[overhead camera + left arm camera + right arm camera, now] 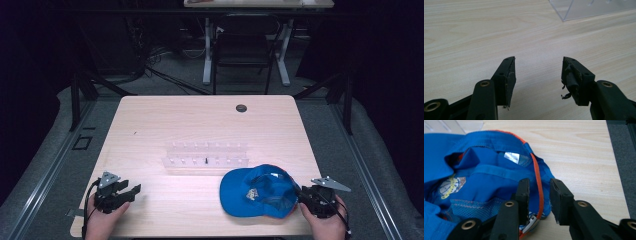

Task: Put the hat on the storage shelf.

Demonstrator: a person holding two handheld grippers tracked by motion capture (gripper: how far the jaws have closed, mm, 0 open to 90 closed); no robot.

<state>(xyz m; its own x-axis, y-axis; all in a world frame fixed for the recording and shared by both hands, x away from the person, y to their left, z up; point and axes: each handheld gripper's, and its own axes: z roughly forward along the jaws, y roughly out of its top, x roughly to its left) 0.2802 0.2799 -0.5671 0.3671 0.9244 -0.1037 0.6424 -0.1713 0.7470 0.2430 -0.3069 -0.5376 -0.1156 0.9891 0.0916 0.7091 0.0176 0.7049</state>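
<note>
Cap: we see the blue baseball cap upside down at the table's near right edge, before the clear rack.
Right gripper: jaws straddle its orange-trimmed rim, not yet pinching.
Left gripper: released, empty.
Progress: we judge grasp starting; lift remains.

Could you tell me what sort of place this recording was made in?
Probably a lab or workshop set up for recording. A light wooden table stands on grey carpet with black stands beside it, cables trail across the floor, and a chair sits at a white desk behind.
</note>
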